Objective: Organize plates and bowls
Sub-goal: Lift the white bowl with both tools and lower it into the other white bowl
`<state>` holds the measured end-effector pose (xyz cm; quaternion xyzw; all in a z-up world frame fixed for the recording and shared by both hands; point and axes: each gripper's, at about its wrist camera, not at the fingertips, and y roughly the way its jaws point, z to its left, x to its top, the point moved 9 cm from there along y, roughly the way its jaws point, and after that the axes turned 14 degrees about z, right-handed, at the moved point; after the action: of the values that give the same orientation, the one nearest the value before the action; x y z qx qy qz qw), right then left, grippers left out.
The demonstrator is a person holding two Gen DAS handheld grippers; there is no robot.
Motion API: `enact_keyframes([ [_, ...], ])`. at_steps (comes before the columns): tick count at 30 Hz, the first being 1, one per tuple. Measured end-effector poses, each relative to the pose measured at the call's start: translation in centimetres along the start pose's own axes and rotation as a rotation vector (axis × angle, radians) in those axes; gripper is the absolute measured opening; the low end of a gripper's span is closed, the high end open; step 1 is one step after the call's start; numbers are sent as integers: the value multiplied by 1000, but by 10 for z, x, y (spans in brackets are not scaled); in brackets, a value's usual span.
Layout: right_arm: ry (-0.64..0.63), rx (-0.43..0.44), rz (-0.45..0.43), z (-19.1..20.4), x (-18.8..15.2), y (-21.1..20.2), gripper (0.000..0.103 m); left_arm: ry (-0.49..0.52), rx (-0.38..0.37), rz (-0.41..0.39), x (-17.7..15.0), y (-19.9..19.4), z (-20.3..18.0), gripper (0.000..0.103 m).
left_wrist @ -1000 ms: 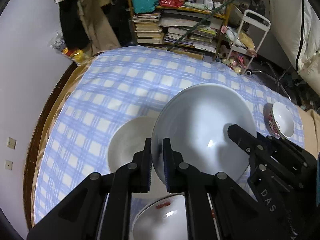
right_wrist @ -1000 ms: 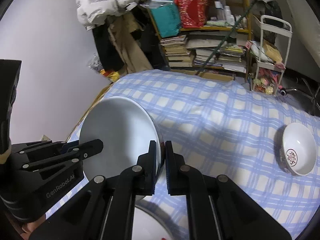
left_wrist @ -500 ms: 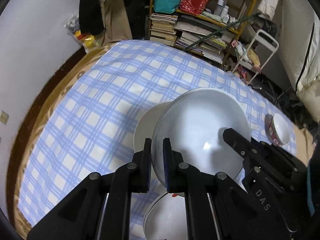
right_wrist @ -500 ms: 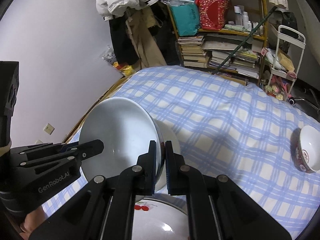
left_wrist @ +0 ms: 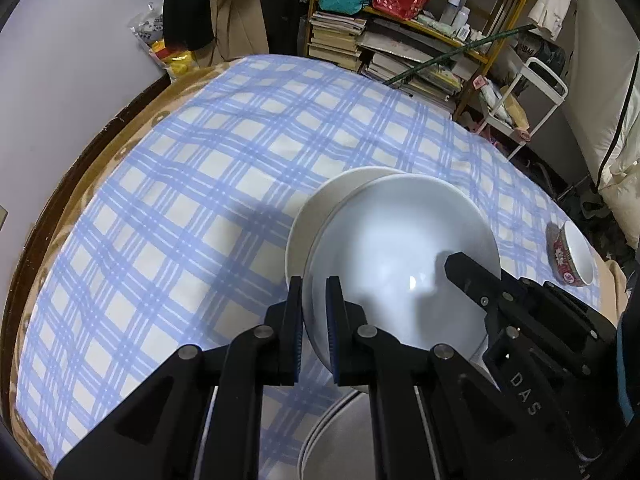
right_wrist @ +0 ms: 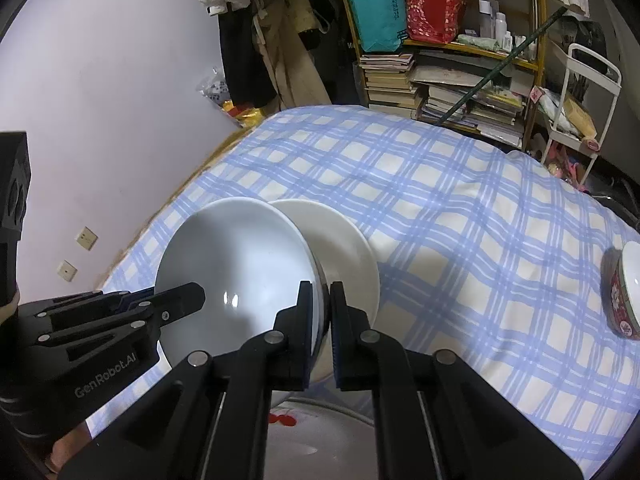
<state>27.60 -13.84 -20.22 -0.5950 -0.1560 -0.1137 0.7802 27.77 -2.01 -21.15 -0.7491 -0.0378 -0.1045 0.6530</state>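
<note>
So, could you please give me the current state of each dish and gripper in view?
Large white bowl: lifted, tilted, gripped on opposite rims.
Left gripper: shut on the bowl's rim.
Right gripper: shut on the bowl's rim.
White plate: flat on the tablecloth, empty.
Red patterned bowl: on the tablecloth, apart.

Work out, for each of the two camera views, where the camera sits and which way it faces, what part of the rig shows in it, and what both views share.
Left wrist: rides the left gripper, looking forward and down across the checked tablecloth; its fingers pinch the big white bowl; the right gripper intrudes from the right.
Right wrist: rides the right gripper, facing the same shelves; it pinches the bowl's opposite rim; the left gripper shows at left.
Shared: the bowl, the white plate beneath, the red patterned bowl.
</note>
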Motion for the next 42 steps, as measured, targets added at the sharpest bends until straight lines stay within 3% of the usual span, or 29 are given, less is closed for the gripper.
enact_keyframes([
  [17, -1, -31, -7, -12, 7, 21, 10, 8, 5, 61, 10, 26, -1, 9],
  [30, -66, -86, -50, -8, 13, 24, 10, 32, 57, 41, 13, 30, -2, 9],
  [42, -86, -103, -62, -8, 13, 23, 12, 22, 45, 43, 11, 30, -2, 9],
])
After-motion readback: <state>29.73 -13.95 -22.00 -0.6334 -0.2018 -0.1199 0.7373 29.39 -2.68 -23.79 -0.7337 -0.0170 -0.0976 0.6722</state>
